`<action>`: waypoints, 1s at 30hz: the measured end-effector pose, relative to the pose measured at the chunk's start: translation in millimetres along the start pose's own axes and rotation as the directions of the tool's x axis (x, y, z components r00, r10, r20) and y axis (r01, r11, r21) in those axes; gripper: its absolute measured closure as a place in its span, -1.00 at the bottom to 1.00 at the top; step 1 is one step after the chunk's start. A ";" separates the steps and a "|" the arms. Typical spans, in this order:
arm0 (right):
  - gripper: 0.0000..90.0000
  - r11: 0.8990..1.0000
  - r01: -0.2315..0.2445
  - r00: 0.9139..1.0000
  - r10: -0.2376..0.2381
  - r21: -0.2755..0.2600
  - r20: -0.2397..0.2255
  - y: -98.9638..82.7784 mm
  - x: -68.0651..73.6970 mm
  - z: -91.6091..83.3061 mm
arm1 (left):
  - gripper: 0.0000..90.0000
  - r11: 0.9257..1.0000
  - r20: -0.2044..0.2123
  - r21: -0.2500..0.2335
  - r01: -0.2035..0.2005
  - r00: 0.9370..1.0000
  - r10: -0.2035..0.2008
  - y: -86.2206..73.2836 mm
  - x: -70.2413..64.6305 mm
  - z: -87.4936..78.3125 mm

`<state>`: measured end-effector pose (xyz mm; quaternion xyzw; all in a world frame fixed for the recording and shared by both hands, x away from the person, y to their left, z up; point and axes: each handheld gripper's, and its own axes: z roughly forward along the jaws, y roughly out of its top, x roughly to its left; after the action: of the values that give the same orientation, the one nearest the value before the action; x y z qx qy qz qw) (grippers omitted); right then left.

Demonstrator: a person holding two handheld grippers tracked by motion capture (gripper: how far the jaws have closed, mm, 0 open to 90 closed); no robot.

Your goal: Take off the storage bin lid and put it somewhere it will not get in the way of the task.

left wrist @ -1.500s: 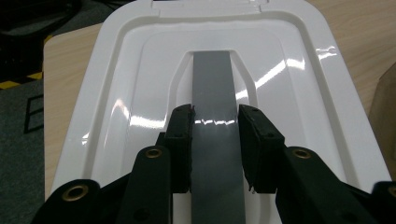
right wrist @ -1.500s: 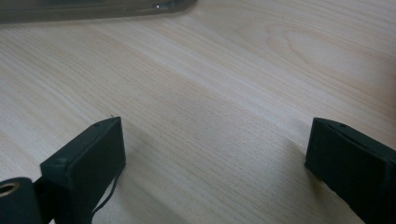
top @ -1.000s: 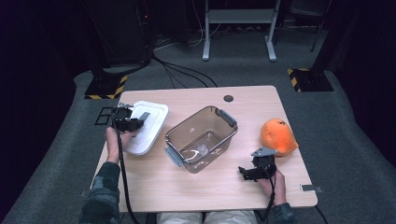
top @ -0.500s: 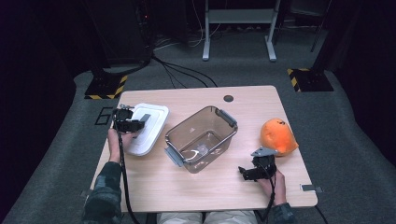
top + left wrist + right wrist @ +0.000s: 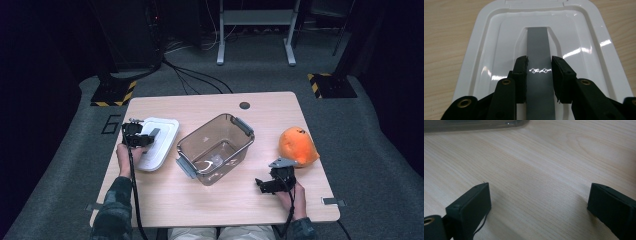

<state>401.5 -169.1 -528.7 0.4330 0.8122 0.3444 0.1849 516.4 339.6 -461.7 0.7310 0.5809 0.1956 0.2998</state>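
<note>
A white lid with a grey strip handle sits at the table's left, low over or on the wood; I cannot tell which. My left gripper is shut on that handle, its jaws pressing both edges of the strip. A clear plastic bin with grey latches stands empty at the table's middle. An orange round object rests at the right. Just in front of it my right gripper lies low on the table, open, with bare wood between its fingers.
The bin's edge shows at the top of the right gripper view. A dark round hole sits near the table's far edge. Cables and stand feet lie on the floor beyond.
My left gripper and the white lid have come down a little toward the table. The right gripper has stayed where it was.
</note>
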 end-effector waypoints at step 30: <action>-0.91 1.000 0.000 1.000 0.000 0.000 0.000 0.0 0.0 -0.1 | 0.47 0.999 -0.042 0.037 0.016 0.999 -0.015 -23.5 13.8 24.3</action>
<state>401.4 -169.1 -528.7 0.4332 0.8122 0.3442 0.1850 518.0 351.2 -496.3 0.7277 0.5962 0.1977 0.2756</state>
